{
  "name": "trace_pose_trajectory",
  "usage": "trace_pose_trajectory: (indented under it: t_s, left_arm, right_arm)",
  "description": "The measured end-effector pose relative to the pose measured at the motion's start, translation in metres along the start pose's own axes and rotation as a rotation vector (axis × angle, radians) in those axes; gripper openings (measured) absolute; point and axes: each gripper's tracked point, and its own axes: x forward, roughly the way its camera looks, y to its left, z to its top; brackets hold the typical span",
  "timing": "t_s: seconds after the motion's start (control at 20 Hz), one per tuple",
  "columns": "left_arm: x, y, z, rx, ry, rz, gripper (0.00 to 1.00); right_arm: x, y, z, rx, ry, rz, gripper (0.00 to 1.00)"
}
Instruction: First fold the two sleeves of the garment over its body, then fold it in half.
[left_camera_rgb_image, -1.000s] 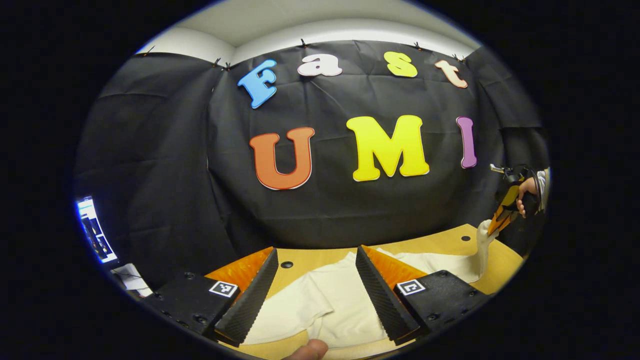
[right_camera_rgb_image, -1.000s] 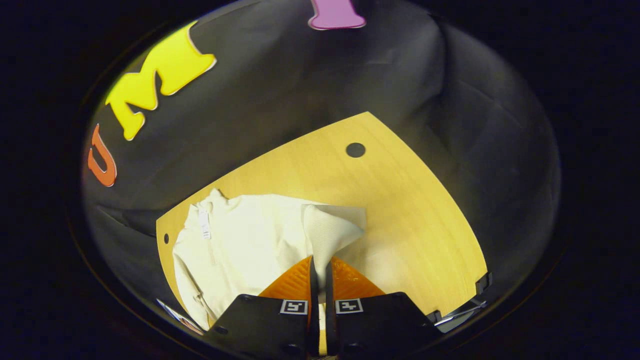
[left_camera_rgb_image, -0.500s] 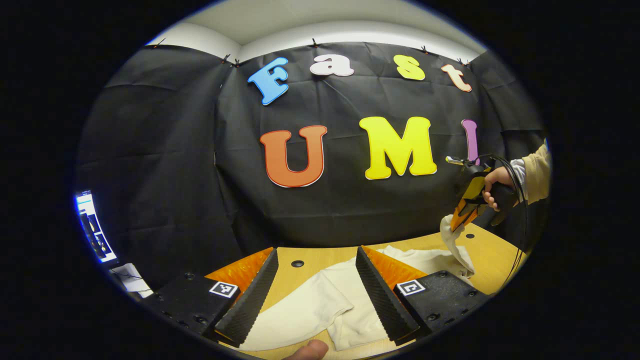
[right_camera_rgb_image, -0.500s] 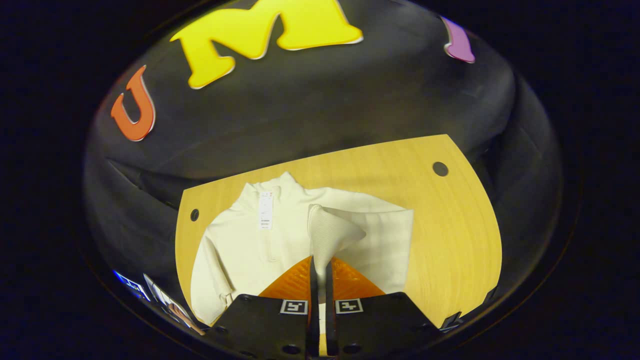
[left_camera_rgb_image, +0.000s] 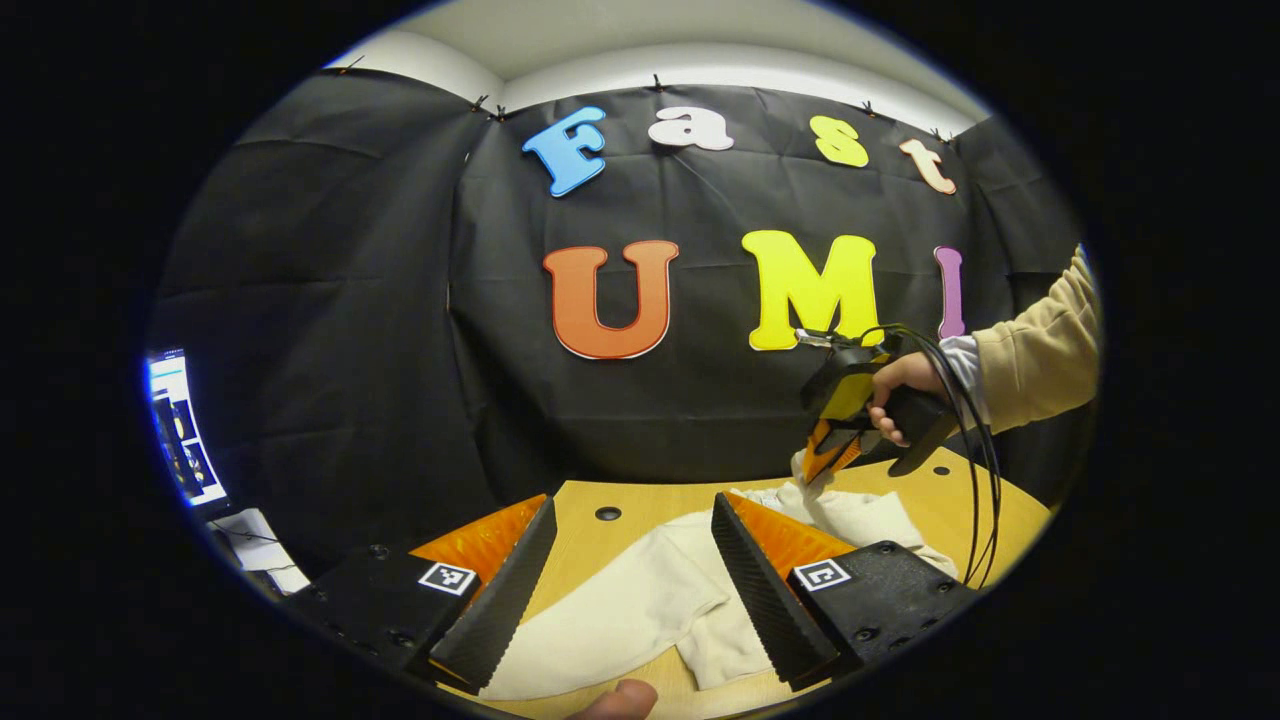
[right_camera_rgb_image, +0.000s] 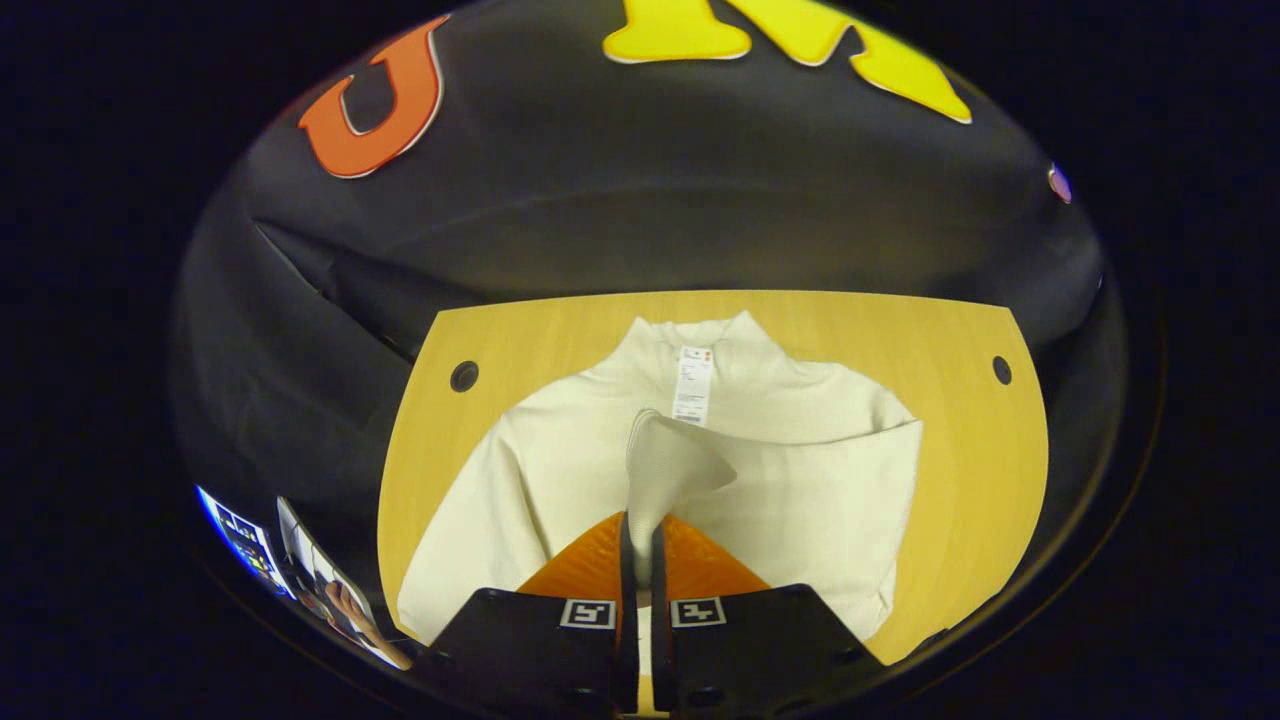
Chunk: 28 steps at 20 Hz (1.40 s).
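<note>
The left gripper (left_camera_rgb_image: 625, 590) hangs spread apart, grasping nothing, above the near edge of the cream garment (right_camera_rgb_image: 800, 480) lying on the table (right_camera_rgb_image: 520, 340). To its right, the right gripper (right_camera_rgb_image: 640, 530) is clenched on a sleeve cuff (right_camera_rgb_image: 665, 470), lifted over the garment's body.

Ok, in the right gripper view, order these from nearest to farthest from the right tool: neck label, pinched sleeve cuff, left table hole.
1. The sleeve cuff, clamped in the right tool, low in the centre.
2. The neck label, just beyond the cuff, at the collar.
3. The table hole, off to the left on bare table.
</note>
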Motion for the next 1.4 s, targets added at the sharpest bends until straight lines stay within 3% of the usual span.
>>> trace_pose_trajectory:
  t_s: [0.15,0.3,0.55,0.7,0.75,0.85,1.05,1.1,1.15,1.2,1.4]
  left_arm:
    - [-0.005,0.015,-0.012,-0.008,0.012,0.024,0.99]
    - [-0.009,0.028,-0.024,-0.026,0.022,0.042,0.99]
    - [-0.020,0.051,-0.049,-0.053,0.069,0.102,0.99]
    - [-0.025,0.062,-0.058,-0.055,0.093,0.133,0.99]
    - [-0.025,0.064,-0.060,-0.055,0.098,0.139,0.99]
    - [-0.026,0.066,-0.062,-0.059,0.102,0.141,0.99]
    - [-0.025,0.063,-0.063,-0.055,0.115,0.134,0.99]
    - [-0.024,0.063,-0.060,-0.052,0.112,0.132,0.99]
    - [-0.023,0.062,-0.059,-0.048,0.111,0.133,0.99]
    - [-0.022,0.063,-0.060,-0.046,0.112,0.137,0.99]
    - [-0.017,0.066,-0.063,-0.059,0.120,0.155,0.99]
  right_arm:
    - [0.037,0.039,-0.008,-0.013,0.023,0.023,0.05]
    - [0.079,0.062,-0.024,-0.052,0.057,-0.002,0.05]
    - [0.117,0.065,-0.042,-0.021,0.107,-0.047,0.05]
    - [0.128,0.068,-0.053,-0.023,0.125,-0.053,0.06]
    - [0.130,0.077,-0.055,-0.010,0.123,-0.020,0.06]
    - [0.127,0.085,-0.057,0.015,0.125,0.014,0.24]
    - [0.119,0.084,-0.042,0.013,0.068,0.008,0.40]
    - [0.111,0.082,-0.035,0.013,0.044,0.007,0.64]
    - [0.104,0.078,-0.029,0.010,0.021,0.000,0.68]
    - [0.096,0.073,-0.023,0.000,-0.001,-0.007,0.86]
    - [0.053,0.048,0.002,-0.048,-0.104,-0.024,0.92]
